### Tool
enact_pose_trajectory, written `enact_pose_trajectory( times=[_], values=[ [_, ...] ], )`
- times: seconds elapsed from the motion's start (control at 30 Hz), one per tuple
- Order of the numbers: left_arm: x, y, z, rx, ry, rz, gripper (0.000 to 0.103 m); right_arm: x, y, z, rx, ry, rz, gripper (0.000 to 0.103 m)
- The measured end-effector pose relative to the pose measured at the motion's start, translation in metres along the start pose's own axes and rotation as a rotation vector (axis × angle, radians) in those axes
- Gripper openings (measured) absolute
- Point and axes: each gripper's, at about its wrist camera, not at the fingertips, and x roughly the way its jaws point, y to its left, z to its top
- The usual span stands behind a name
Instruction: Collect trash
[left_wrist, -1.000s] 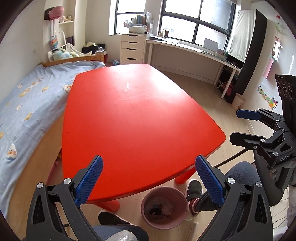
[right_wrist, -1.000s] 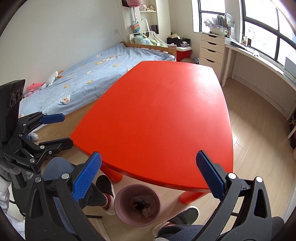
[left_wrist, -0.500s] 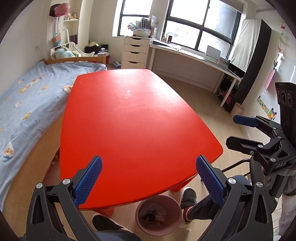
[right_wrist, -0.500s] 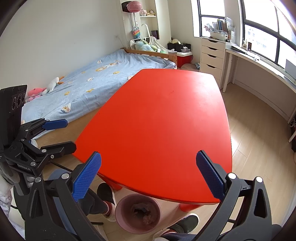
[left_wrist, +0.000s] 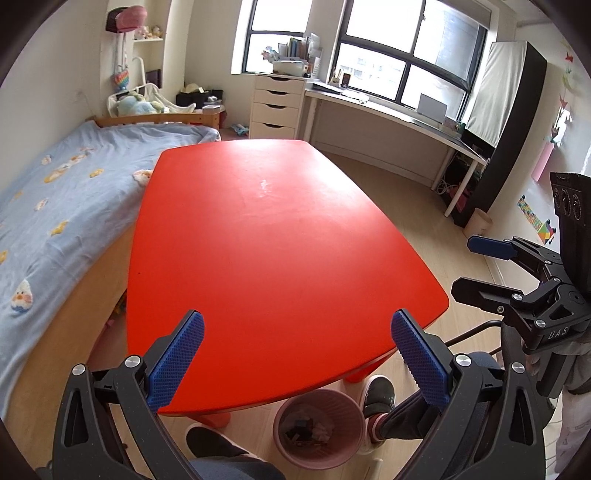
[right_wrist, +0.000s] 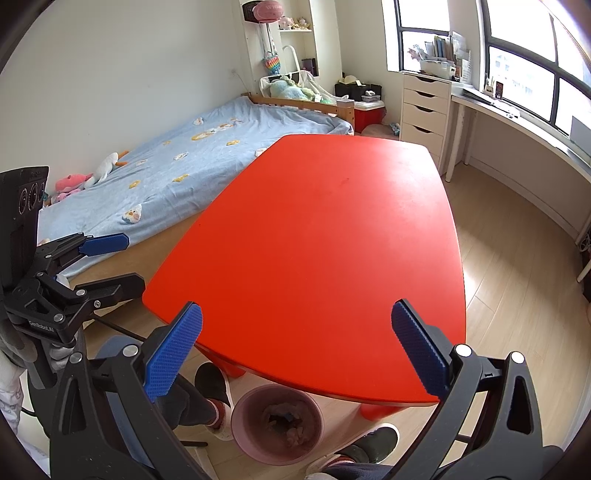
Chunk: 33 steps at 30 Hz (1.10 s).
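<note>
Sitting on the floor under the table (left_wrist: 280, 236) edge, pink bin (left_wrist: 318, 425) part-filled with scraps, left gripper (left_wrist: 295, 354) and right gripper (right_wrist: 295, 350) both spread wide, nothing held.

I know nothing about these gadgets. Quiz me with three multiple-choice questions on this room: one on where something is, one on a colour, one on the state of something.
1. Where is the pink bin?
A. on the bed
B. on the floor at the table's near edge
C. on the desk

2. What colour is the table?
A. red
B. white
C. green

3. How do the left gripper and the right gripper stand?
A. both shut on trash
B. one open, one shut
C. both open, holding nothing

Answers:
1 B: it stands on the wooden floor, partly under the table's edge.
2 A: the tabletop is plain red.
3 C: each pair of blue pads is wide apart with nothing between.
</note>
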Motion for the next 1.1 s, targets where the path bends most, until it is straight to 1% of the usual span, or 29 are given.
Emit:
enact_pose_trajectory(
  times=[1.1],
  values=[
    [-0.0006,-0.0028,0.0021,0.005,0.004,-0.005,0.097,0.0051,0.0019,-0.0035,0.001,0.01,0.0,0.1]
  ],
)
